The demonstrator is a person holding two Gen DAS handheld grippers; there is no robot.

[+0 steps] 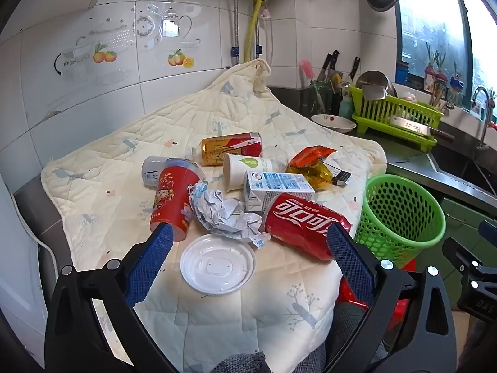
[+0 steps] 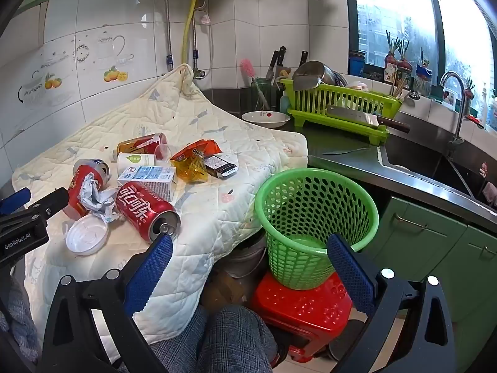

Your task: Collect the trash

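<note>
1. My left gripper (image 1: 248,245) stands spread wide and holds nothing; its blue pads (image 1: 149,261) hang apart above the quilted cloth (image 1: 102,168).
2. Between those pads, just ahead, lies a white plastic lid (image 1: 217,264), flat on the cloth.
3. Beyond the lid sits a crumpled paper wad (image 1: 223,214). It touches a red paper cup (image 1: 174,199) lying on its side by my left pad.
4. A red cola can (image 1: 304,223) lies on its side close to my right pad; I cannot tell whether they touch.
5. Further ahead: a white-and-blue carton (image 1: 276,186), a white paper cup (image 1: 245,168), a gold-and-red can (image 1: 231,147), a silver can (image 1: 152,169), an orange and yellow wrapper (image 1: 310,164) and a small dark box (image 1: 341,177), all grouped close.
6. My right gripper (image 2: 250,262) is likewise wide and empty, hanging off the cloth's edge.
7. The green basket (image 2: 313,214) stands just ahead of its right pad, on a red stool (image 2: 304,304).
8. The cola can's open end lies by its left pad.
9. A person's checked trouser leg (image 2: 230,338) shows below.
</note>
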